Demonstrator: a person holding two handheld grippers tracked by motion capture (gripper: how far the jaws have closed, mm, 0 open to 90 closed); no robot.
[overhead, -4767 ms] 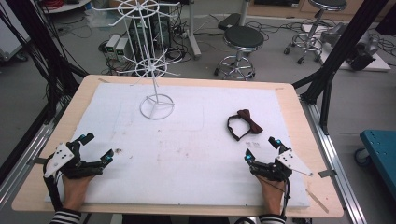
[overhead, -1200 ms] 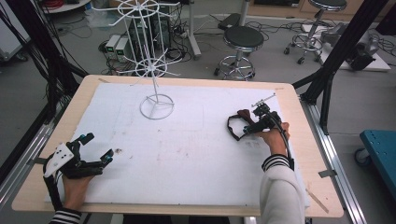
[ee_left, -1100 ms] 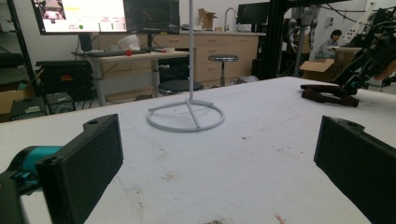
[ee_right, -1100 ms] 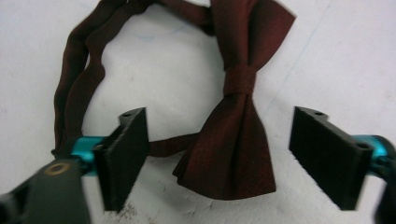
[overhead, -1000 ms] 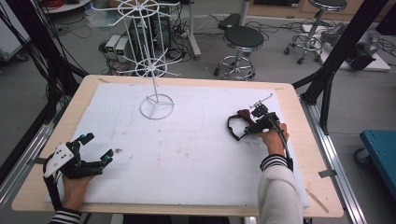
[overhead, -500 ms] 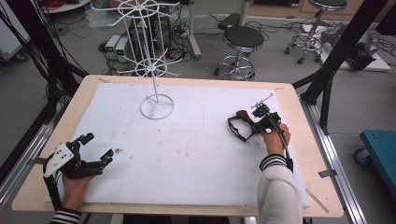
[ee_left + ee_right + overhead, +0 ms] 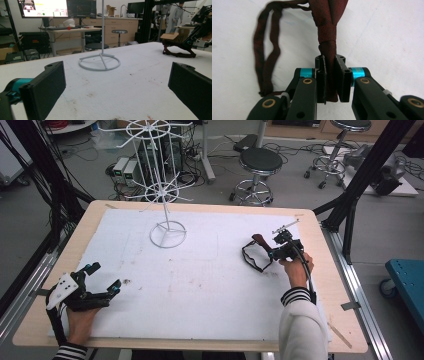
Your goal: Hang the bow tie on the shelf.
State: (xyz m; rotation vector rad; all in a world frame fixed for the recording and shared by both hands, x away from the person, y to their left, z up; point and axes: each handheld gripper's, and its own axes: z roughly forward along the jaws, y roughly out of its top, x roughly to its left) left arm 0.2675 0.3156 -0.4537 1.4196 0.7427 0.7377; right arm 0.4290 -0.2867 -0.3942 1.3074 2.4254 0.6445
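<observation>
A dark red bow tie (image 7: pixel 259 242) with its strap loop (image 7: pixel 251 260) lies on the white sheet (image 7: pixel 200 290) at the right. My right gripper (image 7: pixel 272 253) is shut on one wing of it. In the right gripper view the pads (image 7: pixel 322 82) squeeze the bow tie (image 7: pixel 327 32) just behind its knot, and the strap (image 7: pixel 265 50) trails off to the left. My left gripper (image 7: pixel 104 277) rests near the front left edge, open and holding nothing. From the left gripper (image 7: pixel 116 85) the bow tie (image 7: pixel 177 48) shows far off at the right.
A white wire rack (image 7: pixel 167 232) stands at the back middle of the sheet, its ring base (image 7: pixel 100 62) ahead of the left gripper. Stools, cables and black frame posts lie beyond the table's far and right edges.
The right hand went from the table's front edge to the bow tie, and its jaws have closed on the tie. The left gripper has kept still.
</observation>
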